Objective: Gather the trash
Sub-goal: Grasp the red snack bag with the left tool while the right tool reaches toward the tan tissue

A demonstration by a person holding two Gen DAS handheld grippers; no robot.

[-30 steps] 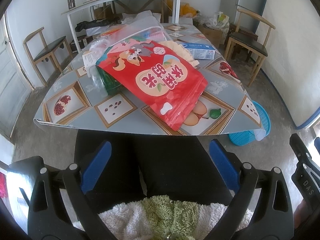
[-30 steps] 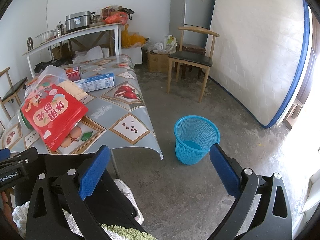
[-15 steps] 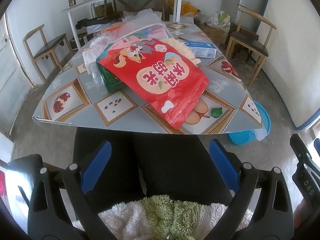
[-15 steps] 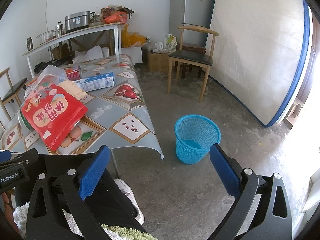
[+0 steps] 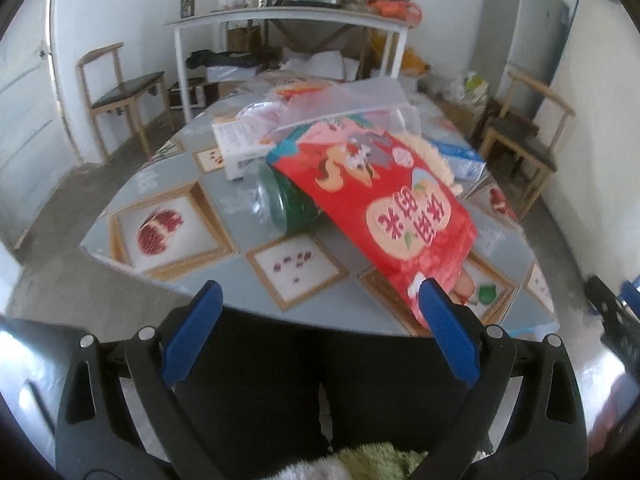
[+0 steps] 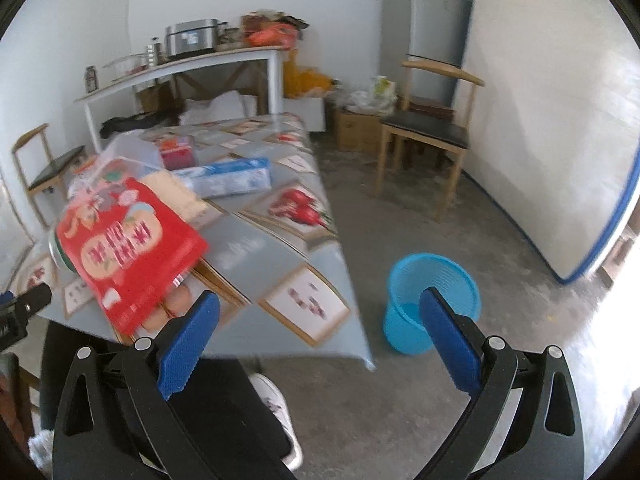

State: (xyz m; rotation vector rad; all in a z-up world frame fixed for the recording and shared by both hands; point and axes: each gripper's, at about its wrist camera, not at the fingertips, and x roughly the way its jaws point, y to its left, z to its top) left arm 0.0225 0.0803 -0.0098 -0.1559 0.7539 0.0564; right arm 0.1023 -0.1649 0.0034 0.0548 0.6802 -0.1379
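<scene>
On a tiled-pattern table [image 5: 240, 216] in a cluttered room, a red snack bag [image 5: 392, 204] is lying atop litter as both wide-open grippers, left gripper [image 5: 316, 324] and right gripper [image 6: 320, 332], are hovering empty, best pinching its near edge before carrying it to the blue bin [image 6: 432, 300].

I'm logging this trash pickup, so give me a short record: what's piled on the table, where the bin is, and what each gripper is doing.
surface: table with grey fruit-print cloth
top item: large red printed snack bag, overhanging the near edge
under it: clear bottle with green label, lying on its side
behind: blue and white carton
bin: blue plastic mesh basket, on the floor right of the table
left gripper: open, empty
right gripper: open, empty
</scene>
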